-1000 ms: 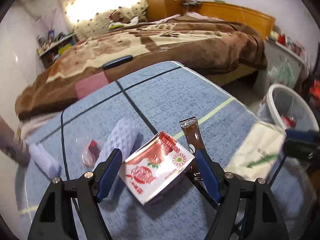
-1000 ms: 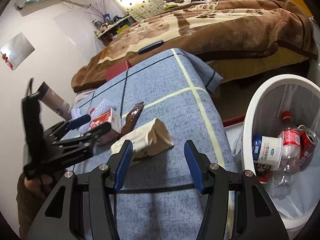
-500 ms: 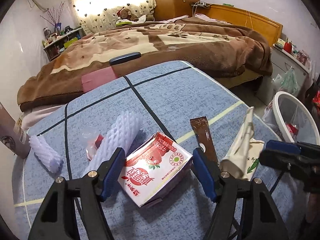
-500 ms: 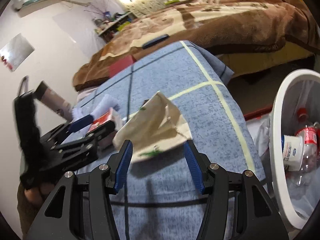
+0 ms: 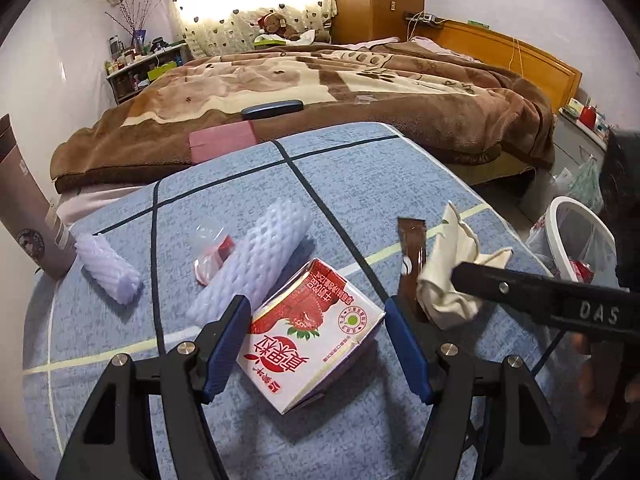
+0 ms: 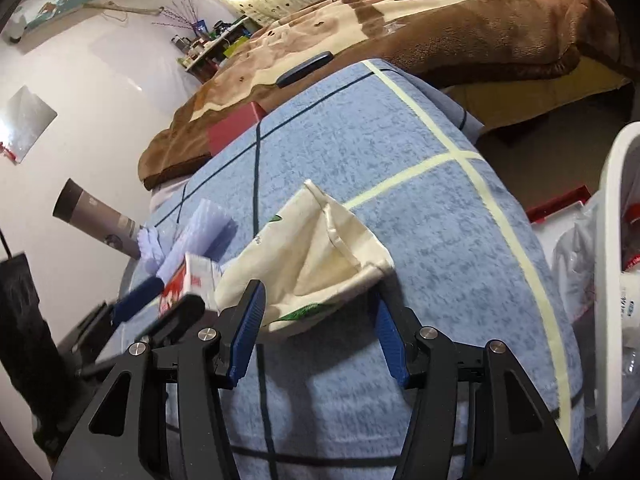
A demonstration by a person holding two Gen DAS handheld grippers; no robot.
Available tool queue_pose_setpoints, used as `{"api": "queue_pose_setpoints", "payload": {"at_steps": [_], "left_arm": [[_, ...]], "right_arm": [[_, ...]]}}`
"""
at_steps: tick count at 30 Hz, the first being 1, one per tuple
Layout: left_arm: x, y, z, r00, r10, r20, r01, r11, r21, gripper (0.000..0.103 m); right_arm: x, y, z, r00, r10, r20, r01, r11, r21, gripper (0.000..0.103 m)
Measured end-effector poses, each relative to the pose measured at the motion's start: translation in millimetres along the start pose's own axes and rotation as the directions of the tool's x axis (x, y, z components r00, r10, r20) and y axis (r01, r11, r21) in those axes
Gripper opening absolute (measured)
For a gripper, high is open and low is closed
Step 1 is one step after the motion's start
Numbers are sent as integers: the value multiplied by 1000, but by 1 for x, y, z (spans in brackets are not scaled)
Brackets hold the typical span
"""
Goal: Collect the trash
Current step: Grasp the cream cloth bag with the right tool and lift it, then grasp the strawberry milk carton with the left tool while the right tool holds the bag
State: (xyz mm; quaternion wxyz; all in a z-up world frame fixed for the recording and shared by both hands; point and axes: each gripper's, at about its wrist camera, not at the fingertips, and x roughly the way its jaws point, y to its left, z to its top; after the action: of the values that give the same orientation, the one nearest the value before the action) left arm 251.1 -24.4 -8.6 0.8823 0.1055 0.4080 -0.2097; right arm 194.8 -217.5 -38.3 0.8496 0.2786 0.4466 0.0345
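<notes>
A red and white strawberry milk carton (image 5: 310, 332) lies on the blue cloth table (image 5: 360, 184), between the fingers of my left gripper (image 5: 316, 344), which touch its sides. A cream cloth bag (image 6: 316, 256) is held off the table between the blue pads of my right gripper (image 6: 320, 316); it also shows in the left wrist view (image 5: 452, 272). A brown wrapper (image 5: 412, 256), a white foam sleeve (image 5: 256, 264), a lilac foam sleeve (image 5: 108, 268) and a clear plastic scrap (image 5: 212, 256) lie on the table.
A white bin (image 6: 612, 240) holding bottles and cups stands right of the table; its rim shows in the left view (image 5: 576, 232). A bed with a brown blanket (image 5: 320, 80) lies behind. A grey tube (image 5: 24, 208) stands at the table's left edge.
My right gripper took the cream bag and lifted it off the table, tilting up. My left gripper lowered around the carton, which now rests on the table.
</notes>
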Motion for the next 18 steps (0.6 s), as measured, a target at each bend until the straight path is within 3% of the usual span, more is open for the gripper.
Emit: {"api": "queue_pose_setpoints", "payload": {"at_steps": [7,10,16,18], "left_arm": [[-5,2,-4,1000,-11,-2,11,1000,-14,66],[-6,3,-5,1000,-12,-2,12,1000,-21,66],[-4,-3,-4,1000,3,0,-3,1000,1,65],[-6,-4,-4,1000,-8,1,8,1000,7,58]], "right_arm": [[11,6,8,1000,-24,-14,25,999,31,55],[14,5,10,998,-64,-17,65,997,41,28],[13,-1,8,999,-43,-21,45,997,68,17],[11,-2,8,999,-37,-19,38,997,64,12]]}}
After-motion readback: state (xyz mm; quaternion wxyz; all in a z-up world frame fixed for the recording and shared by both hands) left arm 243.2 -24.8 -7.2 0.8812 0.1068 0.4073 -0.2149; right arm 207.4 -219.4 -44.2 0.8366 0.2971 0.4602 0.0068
